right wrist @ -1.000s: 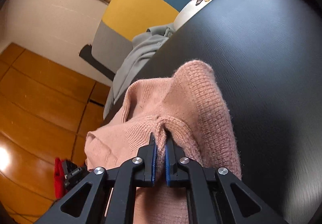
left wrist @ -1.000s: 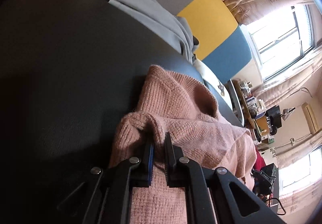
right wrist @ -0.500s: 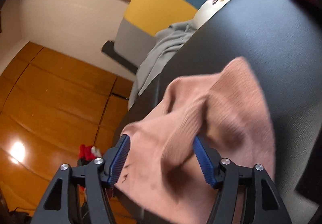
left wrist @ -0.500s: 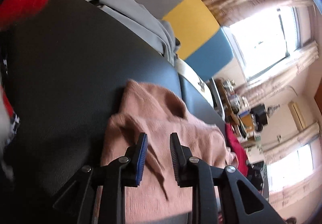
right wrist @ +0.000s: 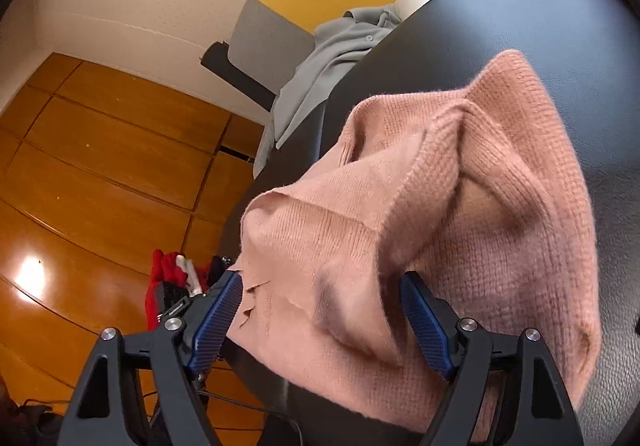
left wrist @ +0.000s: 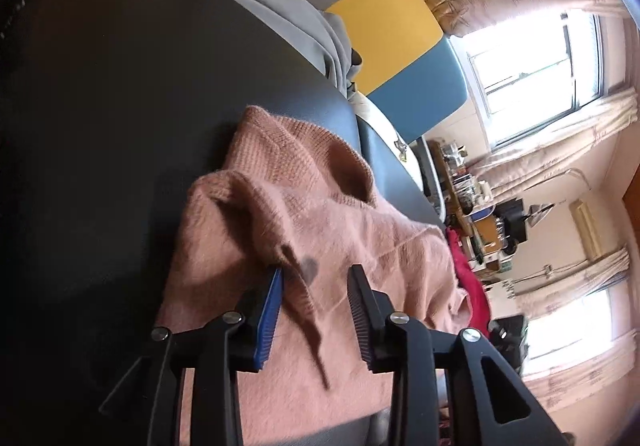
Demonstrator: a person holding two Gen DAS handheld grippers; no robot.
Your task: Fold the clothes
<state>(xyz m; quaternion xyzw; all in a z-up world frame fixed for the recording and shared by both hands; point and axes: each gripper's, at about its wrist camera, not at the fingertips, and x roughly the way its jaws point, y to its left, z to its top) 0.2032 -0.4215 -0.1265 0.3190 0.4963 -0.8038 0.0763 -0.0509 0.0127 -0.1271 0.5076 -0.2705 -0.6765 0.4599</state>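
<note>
Left wrist view: the left tool (left wrist: 316, 286) stands open, its two black fingers spread apart with nothing pinched between them. Just ahead of and beneath its tips lies the fuzzy pink knitted sweater (left wrist: 320, 213), bunched in loose folds on the dark, matte worktop (left wrist: 120, 85). Farther ahead, past the sweater, a pale grey garment (left wrist: 280, 5) hangs over the worktop's far edge, and a red cloth (left wrist: 468, 270) shows to the right of the tool.

Right wrist view: the right tool (right wrist: 322, 310) is likewise open wide, its blue-padded fingers (right wrist: 218, 316) set either side of a sweater fold without clamping it. The sweater spreads ahead and to the right over the worktop edge. A red heap (right wrist: 160, 286) lies left of the tool, on the wooden floor (right wrist: 80, 165).
</note>
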